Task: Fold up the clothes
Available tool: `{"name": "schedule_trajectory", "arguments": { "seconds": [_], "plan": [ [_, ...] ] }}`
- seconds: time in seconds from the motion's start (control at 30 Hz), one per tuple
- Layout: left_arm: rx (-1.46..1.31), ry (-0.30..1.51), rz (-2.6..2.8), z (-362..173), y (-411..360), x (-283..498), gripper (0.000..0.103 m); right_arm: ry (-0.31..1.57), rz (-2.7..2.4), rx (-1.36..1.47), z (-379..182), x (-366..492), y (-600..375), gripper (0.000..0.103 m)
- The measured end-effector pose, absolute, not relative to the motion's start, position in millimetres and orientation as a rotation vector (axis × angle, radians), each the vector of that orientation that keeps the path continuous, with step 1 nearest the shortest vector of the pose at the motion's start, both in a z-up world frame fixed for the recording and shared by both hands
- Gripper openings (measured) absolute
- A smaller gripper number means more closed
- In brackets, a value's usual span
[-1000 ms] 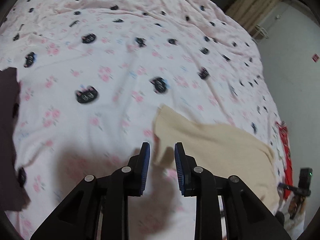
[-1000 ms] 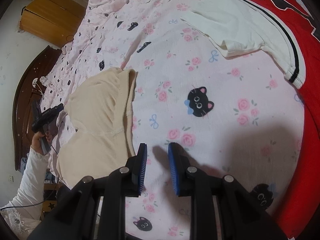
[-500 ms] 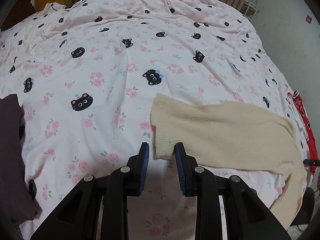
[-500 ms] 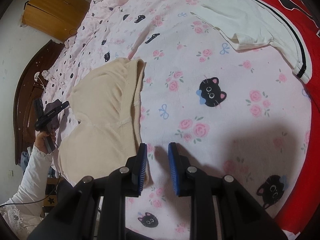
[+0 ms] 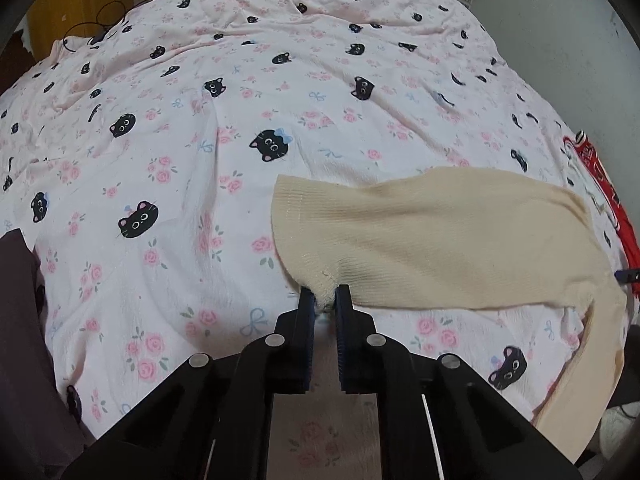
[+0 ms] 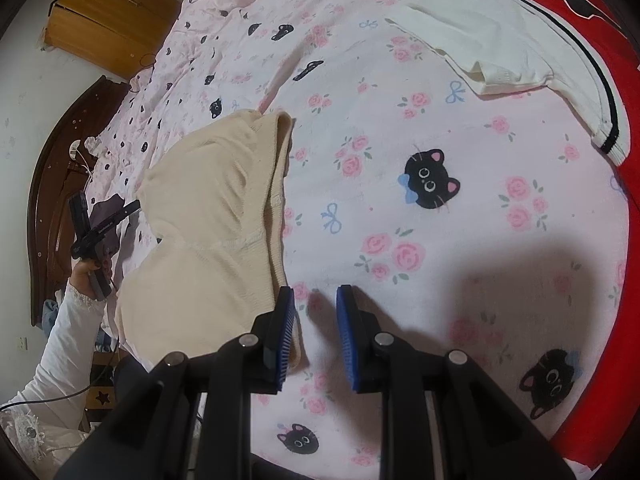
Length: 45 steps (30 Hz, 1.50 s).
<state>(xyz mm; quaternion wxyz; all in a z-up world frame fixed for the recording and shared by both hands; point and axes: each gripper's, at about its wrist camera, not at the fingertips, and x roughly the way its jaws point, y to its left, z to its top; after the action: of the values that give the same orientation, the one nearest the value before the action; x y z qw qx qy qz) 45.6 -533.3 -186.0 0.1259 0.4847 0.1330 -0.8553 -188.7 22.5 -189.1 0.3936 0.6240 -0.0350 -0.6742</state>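
Note:
A cream knit garment [image 5: 440, 236] lies flat on the pink cat-print bedsheet [image 5: 240, 120]. My left gripper [image 5: 325, 300] is closing its jaws on the garment's near corner, and the fabric is bunched between the blue pads. In the right wrist view the same garment [image 6: 212, 208] stretches to the left, where a hand in a white sleeve [image 6: 68, 320] holds the left gripper [image 6: 134, 207] at its far corner. My right gripper [image 6: 316, 300] stands open over the sheet. Its left finger rests at the garment's right edge, with only sheet between the pads.
A red and white jersey [image 6: 560, 40] lies spread at the right of the bed, also seen as a red strip [image 5: 612, 208]. A dark garment [image 5: 20, 320] lies at the left edge. A wooden cabinet [image 6: 108, 20] and a dark headboard [image 6: 52, 184] stand beyond the bed.
My left gripper rolled, moved onto the cream garment's corner and closed on it. The right gripper stayed in place, open.

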Motion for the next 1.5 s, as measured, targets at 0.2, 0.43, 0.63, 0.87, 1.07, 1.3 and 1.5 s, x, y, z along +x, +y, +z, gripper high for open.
{"name": "schedule_trajectory", "arguments": {
  "seconds": [0.2,0.43,0.63,0.87,1.07,1.3,1.5],
  "plan": [
    [1.386,0.394,-2.474,-169.4,-534.1,54.9,0.005,-0.097,-1.718,1.583,-189.0,-191.2,23.5,0.024],
    [1.499,0.390,-2.361,-183.9,-543.7,54.8,0.006,-0.092,-1.716,1.579,-187.8,-190.2,21.0,0.024],
    [1.477,0.470,-2.320,-195.8,-549.1,64.8,0.010,-0.090,-1.722,1.574,-184.4,-187.3,22.6,0.024],
    [1.334,0.482,-2.295,-171.0,-539.7,117.5,0.015,-0.108,-1.732,1.569,-179.5,-187.2,35.8,0.024],
    [1.222,0.463,-2.357,-142.9,-472.3,183.2,0.049,-0.117,-1.698,1.577,-186.5,-177.2,39.9,0.024],
    [1.248,0.532,-2.360,-148.9,-415.0,229.8,0.050,-0.106,-1.668,1.570,-187.5,-161.3,34.6,0.024],
    [1.243,0.685,-2.344,-167.1,-386.3,257.6,0.054,-0.087,-1.657,1.551,-180.3,-148.1,32.8,0.024]
  ]
}}
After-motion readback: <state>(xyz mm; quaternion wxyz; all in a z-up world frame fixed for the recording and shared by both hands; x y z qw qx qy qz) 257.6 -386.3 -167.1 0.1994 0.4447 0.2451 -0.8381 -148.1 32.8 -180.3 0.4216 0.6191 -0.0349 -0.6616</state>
